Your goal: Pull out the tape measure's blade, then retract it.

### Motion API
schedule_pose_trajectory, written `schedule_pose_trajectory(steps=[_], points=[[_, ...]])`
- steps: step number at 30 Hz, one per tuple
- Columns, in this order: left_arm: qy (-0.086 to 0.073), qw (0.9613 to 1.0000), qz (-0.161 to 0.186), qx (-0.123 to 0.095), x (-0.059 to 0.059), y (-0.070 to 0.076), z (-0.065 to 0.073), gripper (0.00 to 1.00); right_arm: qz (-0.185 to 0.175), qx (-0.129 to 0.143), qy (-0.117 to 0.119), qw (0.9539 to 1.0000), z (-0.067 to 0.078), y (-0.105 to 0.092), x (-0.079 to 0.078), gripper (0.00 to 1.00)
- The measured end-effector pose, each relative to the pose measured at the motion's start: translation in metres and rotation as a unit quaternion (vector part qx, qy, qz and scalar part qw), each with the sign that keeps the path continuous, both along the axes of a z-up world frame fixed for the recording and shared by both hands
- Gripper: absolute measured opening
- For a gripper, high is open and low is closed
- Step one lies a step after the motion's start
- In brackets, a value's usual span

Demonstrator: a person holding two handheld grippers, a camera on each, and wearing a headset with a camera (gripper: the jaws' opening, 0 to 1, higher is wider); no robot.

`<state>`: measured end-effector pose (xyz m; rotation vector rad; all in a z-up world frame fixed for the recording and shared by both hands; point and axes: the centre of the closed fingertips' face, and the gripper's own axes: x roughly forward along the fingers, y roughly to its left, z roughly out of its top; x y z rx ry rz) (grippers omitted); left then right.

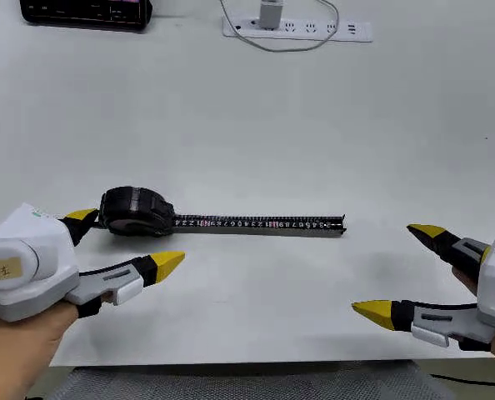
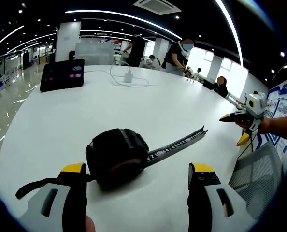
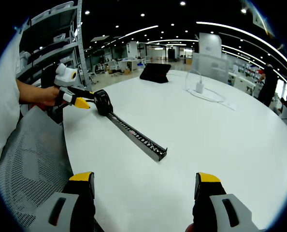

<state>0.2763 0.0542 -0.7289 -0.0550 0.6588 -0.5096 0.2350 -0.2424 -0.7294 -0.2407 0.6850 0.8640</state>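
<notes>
A black tape measure (image 1: 133, 211) lies on the white table (image 1: 256, 125) with its blade (image 1: 260, 223) drawn out to the right, the hook end (image 1: 342, 223) free. My left gripper (image 1: 131, 242) stands open around the case's near side, yellow tips apart, touching nothing I can tell. In the left gripper view the case (image 2: 117, 155) sits between the jaws and the blade (image 2: 177, 144) runs away right. My right gripper (image 1: 399, 271) is open, off the blade's end by a short gap. The right gripper view has the blade (image 3: 136, 137) ahead and the case (image 3: 102, 101) far left.
A white power strip (image 1: 297, 29) with a plugged charger and cable lies at the table's far edge, beside a black device (image 1: 85, 12) at far left. A mesh chair (image 1: 231, 383) is under the near edge. People stand in the background of the left gripper view.
</notes>
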Motion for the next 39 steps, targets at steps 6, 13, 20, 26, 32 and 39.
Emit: schedule_pose_trajectory(steps=[6, 13, 20, 26, 32, 39], points=[[0.0, 0.9999, 0.014, -0.007, 0.003, -0.003, -0.001, 0.83, 0.0, 0.003, 0.001, 1.0, -0.001, 0.001, 0.001, 0.84], [-0.002, 0.9994, 0.033, -0.003, 0.005, -0.002, -0.002, 0.82, 0.009, 0.004, 0.0, 0.9999, -0.001, 0.002, 0.006, 0.82], [-0.005, 0.9985, 0.054, 0.0, 0.008, -0.001, -0.003, 0.79, 0.033, -0.001, 0.001, 0.9995, -0.001, 0.002, 0.016, 0.78], [-0.006, 0.9975, 0.071, -0.003, 0.01, 0.0, -0.004, 0.79, 0.057, -0.009, 0.003, 0.9983, -0.001, 0.005, 0.026, 0.72], [-0.006, 0.9954, 0.095, -0.008, 0.014, -0.001, -0.005, 0.79, 0.083, -0.021, 0.003, 0.9963, 0.0, 0.01, 0.033, 0.66], [-0.013, 0.9918, 0.127, -0.005, 0.018, 0.002, -0.006, 0.76, 0.103, -0.03, 0.001, 0.9942, -0.002, 0.013, 0.04, 0.61]])
